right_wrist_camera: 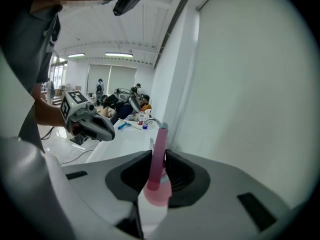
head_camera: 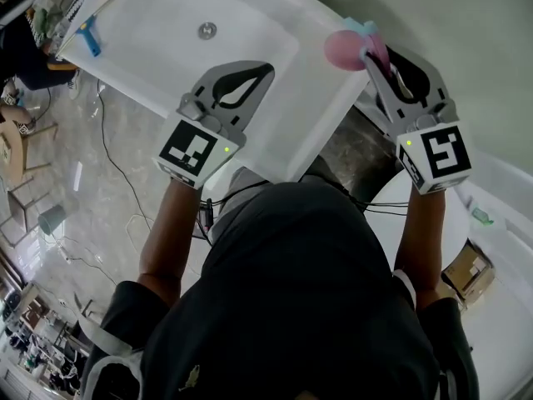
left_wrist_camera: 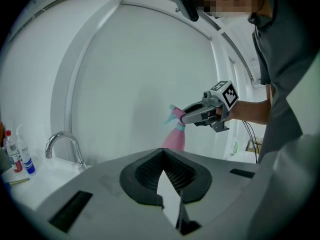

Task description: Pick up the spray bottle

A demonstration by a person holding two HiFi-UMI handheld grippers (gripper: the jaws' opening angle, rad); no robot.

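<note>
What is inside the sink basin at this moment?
Only the round drain shows in the white sink basin; the rest in view is bare. The left tool hangs over part of its near edge, so whatever lies beneath there is covered.

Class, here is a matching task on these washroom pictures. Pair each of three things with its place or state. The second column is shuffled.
Things:
1. pink plastic spray bottle
2. grey left claw
3. curved chrome tap

Places or states:
A. jaws shut, nothing between them
B. standing at the rim of the white sink basin
C. clamped in the grey right claw

Pairs: 1-C, 2-A, 3-B
</note>
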